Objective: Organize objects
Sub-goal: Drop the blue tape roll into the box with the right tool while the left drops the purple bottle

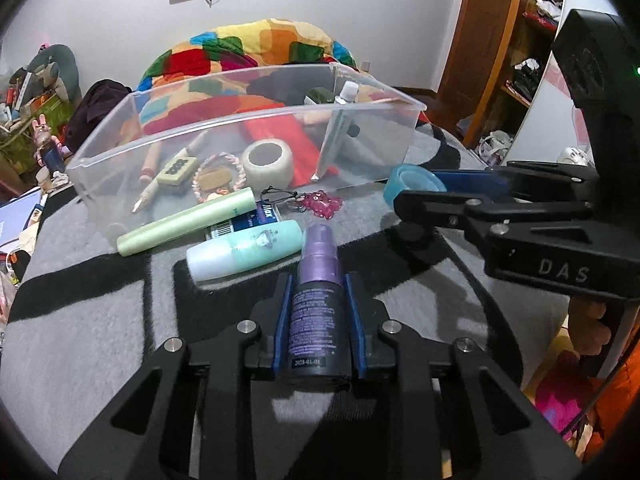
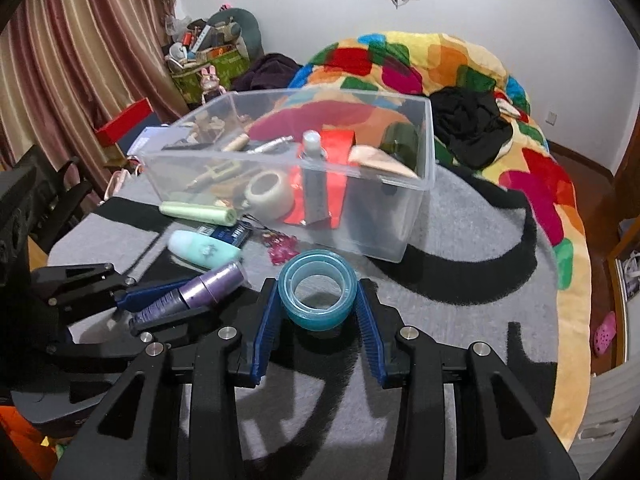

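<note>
Step in hand — transfer to the clear bin (image 2: 416,216). Left gripper (image 1: 318,312) is clamped on a purple spray bottle (image 1: 316,280); right gripper (image 2: 318,312) is closed around a blue tape roll (image 2: 317,292), both short of the bin. Lift over the rim is judged next. Bin contents — white tape roll (image 2: 269,194), red packet (image 2: 336,184), tube (image 2: 313,172), pens.

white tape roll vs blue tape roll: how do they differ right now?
Place: the white tape roll sits inside the clear bin; the blue tape roll is outside it, between the fingers of the right gripper.
Colour: the white one looks opaque and milky; the blue one is see-through teal.
Build: the white roll looks thicker-walled with a smaller hole; the blue one is a thinner ring.
Shared: both are ring-shaped tape rolls with the hole facing roughly upward.
</note>
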Available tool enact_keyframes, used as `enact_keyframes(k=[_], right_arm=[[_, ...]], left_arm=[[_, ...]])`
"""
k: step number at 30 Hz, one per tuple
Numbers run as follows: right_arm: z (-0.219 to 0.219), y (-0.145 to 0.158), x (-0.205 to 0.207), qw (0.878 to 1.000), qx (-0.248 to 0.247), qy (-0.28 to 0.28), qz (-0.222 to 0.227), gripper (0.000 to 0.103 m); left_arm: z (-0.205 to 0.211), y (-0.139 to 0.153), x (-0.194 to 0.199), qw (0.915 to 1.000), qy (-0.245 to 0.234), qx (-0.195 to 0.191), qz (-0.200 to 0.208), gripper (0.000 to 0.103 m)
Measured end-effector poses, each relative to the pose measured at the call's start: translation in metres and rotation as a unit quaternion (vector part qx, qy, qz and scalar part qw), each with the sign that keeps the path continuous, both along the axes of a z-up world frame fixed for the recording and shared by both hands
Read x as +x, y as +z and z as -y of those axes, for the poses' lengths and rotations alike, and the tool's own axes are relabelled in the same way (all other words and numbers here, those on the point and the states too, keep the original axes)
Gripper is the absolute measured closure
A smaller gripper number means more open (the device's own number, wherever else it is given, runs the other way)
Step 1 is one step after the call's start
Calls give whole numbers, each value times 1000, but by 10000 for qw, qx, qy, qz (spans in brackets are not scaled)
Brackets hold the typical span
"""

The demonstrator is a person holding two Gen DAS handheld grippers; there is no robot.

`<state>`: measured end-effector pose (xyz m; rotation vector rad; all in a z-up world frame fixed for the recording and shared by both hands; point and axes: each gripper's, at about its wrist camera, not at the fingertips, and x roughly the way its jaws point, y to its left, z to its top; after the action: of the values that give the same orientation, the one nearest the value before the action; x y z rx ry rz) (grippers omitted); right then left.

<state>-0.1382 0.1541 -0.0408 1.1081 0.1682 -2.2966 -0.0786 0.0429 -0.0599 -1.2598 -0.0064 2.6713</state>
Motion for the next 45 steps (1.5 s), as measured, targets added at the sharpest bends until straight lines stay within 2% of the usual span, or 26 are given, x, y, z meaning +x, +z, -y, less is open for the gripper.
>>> enact_keyframes(k=[10,18,26,36,45], right_arm=[[17,28,15,9989,-124,184,-415,68],[35,47,9,9974,-270,169,-651,68],[54,53,-14,9971,-296,24,-693,68],[63,46,-51,9979,-156,-350,-517,68],[69,37,-64,9989,-145,-321,-317,67]], left_arm=[[24,42,12,9975,307,213,-593,78],[50,73,0,9921,651,322,-1022,78],[72,75,-33,9912,902,273,-931,78],[84,67,-66,9931,919,318,-649,78],[85,61,-70,9944,851,343,-531,78]])
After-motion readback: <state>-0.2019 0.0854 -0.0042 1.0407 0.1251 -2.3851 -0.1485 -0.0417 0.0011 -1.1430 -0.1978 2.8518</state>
